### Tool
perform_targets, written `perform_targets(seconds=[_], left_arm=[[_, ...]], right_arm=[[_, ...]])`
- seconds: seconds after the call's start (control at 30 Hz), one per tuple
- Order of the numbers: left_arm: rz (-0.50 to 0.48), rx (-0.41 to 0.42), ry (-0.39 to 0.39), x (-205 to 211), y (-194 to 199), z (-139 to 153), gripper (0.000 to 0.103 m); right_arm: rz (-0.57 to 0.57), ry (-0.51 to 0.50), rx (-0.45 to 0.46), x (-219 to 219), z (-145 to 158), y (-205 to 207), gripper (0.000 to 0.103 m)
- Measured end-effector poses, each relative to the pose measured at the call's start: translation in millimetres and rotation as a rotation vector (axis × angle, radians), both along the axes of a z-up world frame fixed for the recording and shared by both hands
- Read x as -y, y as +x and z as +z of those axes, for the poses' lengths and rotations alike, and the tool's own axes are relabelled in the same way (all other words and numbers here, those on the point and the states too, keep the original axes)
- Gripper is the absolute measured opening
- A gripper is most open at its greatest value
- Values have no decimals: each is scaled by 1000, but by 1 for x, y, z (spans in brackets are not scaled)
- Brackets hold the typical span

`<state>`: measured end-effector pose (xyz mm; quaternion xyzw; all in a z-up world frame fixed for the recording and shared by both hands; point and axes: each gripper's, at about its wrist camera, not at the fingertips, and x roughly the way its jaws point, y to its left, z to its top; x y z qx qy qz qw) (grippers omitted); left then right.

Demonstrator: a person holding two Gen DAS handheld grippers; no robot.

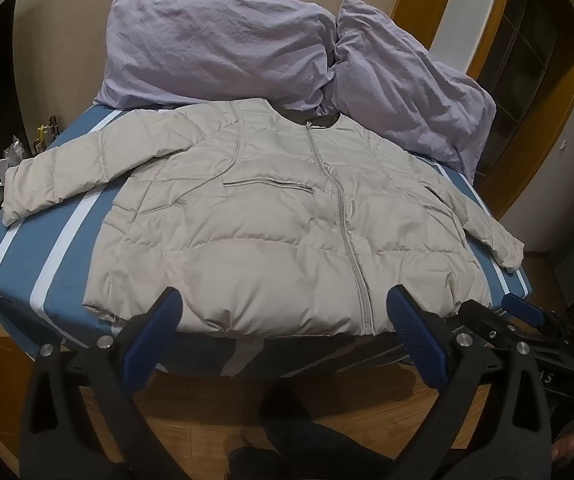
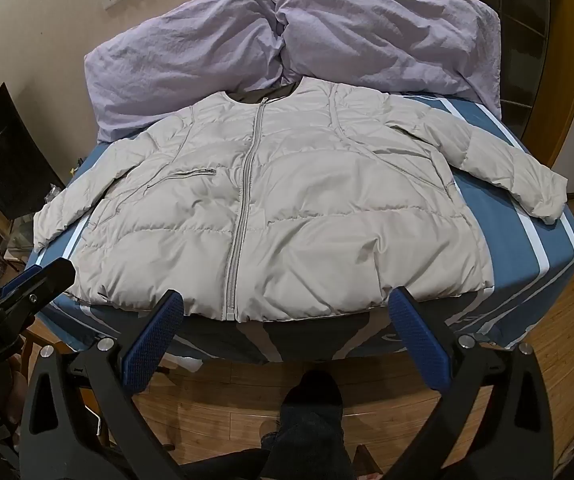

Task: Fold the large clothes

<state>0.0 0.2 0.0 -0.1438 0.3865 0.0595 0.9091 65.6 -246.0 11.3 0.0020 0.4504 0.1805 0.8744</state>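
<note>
The left gripper (image 1: 285, 312), black-armed with blue ribbed pads, hangs spread wide and empty just short of the bed's near edge. The right gripper (image 2: 287, 314), built the same, is likewise spread wide and holds nothing. Beyond them a pale beige quilted puffer jacket (image 1: 271, 224) lies flat, zipped, front up, on the blue white-striped bed sheet (image 1: 19, 256), hem along the near edge, sleeves reaching toward the left and right edges. At the far edge, touching the collar, two crumpled lilac pillows (image 1: 215, 48) lean against the wall.
</note>
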Motion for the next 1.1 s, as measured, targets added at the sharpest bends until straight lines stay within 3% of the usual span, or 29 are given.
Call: perform_targets(seconds=[1.1], left_arm=[[0, -5, 0, 0, 0, 0, 101]], right_arm=[[0, 3, 0, 1, -1, 2, 102]])
